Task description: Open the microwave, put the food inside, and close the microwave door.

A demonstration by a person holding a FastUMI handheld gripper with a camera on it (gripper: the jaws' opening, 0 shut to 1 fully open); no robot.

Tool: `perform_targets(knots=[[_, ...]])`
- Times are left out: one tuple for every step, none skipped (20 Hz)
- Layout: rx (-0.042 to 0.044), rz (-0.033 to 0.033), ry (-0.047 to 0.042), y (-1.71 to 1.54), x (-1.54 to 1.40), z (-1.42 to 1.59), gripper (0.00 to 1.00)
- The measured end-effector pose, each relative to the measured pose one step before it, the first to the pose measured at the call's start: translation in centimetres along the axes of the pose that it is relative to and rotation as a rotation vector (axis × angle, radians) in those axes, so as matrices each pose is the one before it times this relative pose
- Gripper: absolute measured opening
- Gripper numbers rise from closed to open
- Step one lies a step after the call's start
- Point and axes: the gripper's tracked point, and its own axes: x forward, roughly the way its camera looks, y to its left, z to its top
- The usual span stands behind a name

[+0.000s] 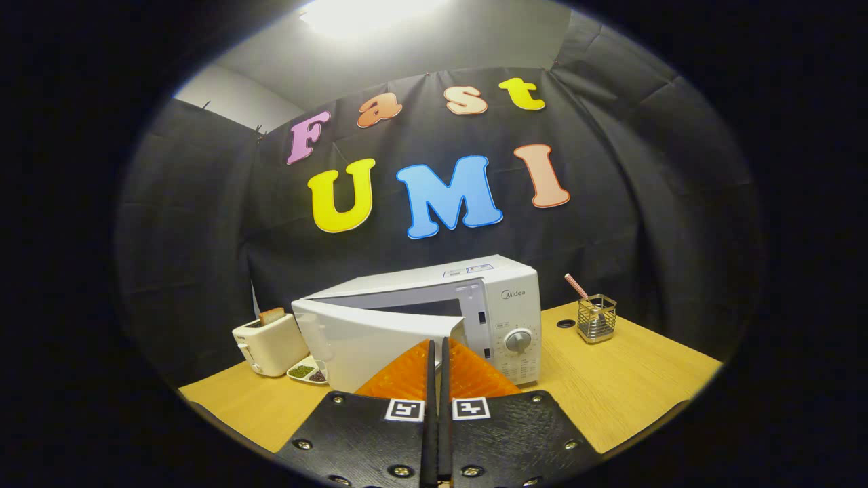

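The gripper (437,349) is hovering over the table (630,386) with its two fingers pressed together, nothing between them, their tips pointing at the microwave (468,305) just ahead. The microwave is sitting on the table against the booth wall, and its door (369,342) is hanging partly open — swung out toward the camera from its left hinge, with a dark gap showing along its top edge. The dial (519,340) is facing forward just right of the fingertips. Left of the door a toaster (269,347) is standing with a slice of bread (272,315) sticking up from it, and a small dish (308,372) is lying just beside it. Well to the right, a wire holder (596,318) is standing with a checked stick leaning in it.
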Motion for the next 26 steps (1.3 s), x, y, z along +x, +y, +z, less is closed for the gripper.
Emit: perform_targets(knots=[[-0.00896,0.00494,0.00302,-0.216,0.622,0.317,0.01],[-0.00355,0.00367,-0.00002,-0.268,0.574,0.296,0.01],[-0.0047,-0.0022,-0.00068,-0.395,0.745,0.194,0.01],[-0.00443,-0.00641,0.00655,-0.381,0.69,-0.01,0.01],[-0.00094,0.00289,0.00561,-0.16,0.778,-0.076,0.01],[0.00613,0.00005,0.01033,-0.184,0.616,-0.136,0.01],[0.00546,-0.00055,0.00605,-0.29,0.678,0.049,0.01],[0.00099,-0.00257,0.00576,-0.29,0.66,-0.1,0.01],[0.00066,-0.00289,-0.00301,-0.356,0.554,0.2,0.01],[0.00093,-0.00442,0.0064,-0.436,0.72,0.123,0.01],[0.00276,0.0001,0.0023,-0.246,0.659,0.06,0.01],[0.00237,0.00032,0.00789,-0.156,0.214,-0.039,0.01],[0.00263,0.0014,0.00152,-0.154,0.408,0.057,0.01],[0.00276,0.00019,0.00218,-0.144,0.531,0.131,0.01],[-0.00215,0.00009,0.00272,-0.112,0.548,0.06,0.01],[-0.00229,-0.00212,-0.00024,-0.189,0.604,0.067,0.01],[-0.00094,-0.00146,-0.00223,-0.171,0.469,0.093,0.01],[0.00141,-0.00187,-0.00204,-0.164,0.469,0.069,0.01],[-0.00381,-0.00246,-0.0011,-0.079,0.527,0.013,0.01],[-0.01065,-0.00361,-0.00047,-0.128,0.541,-0.013,0.01],[-0.00595,-0.00088,0.0011,-0.107,0.535,0.003,0.01],[0.00865,-0.00175,-0.00423,0.1,0.086,0.269,0.01],[0.00023,-0.00251,0.00272,-0.005,0.177,0.09,0.02],[-0.0147,-0.0013,-0.00727,0.063,0.087,-0.009,0.01],[-0.0033,0.00071,-0.00223,-0.065,0.14,-0.02,0.02],[0.01027,0.00336,-0.00481,-0.078,-0.011,0.08,0.02]])
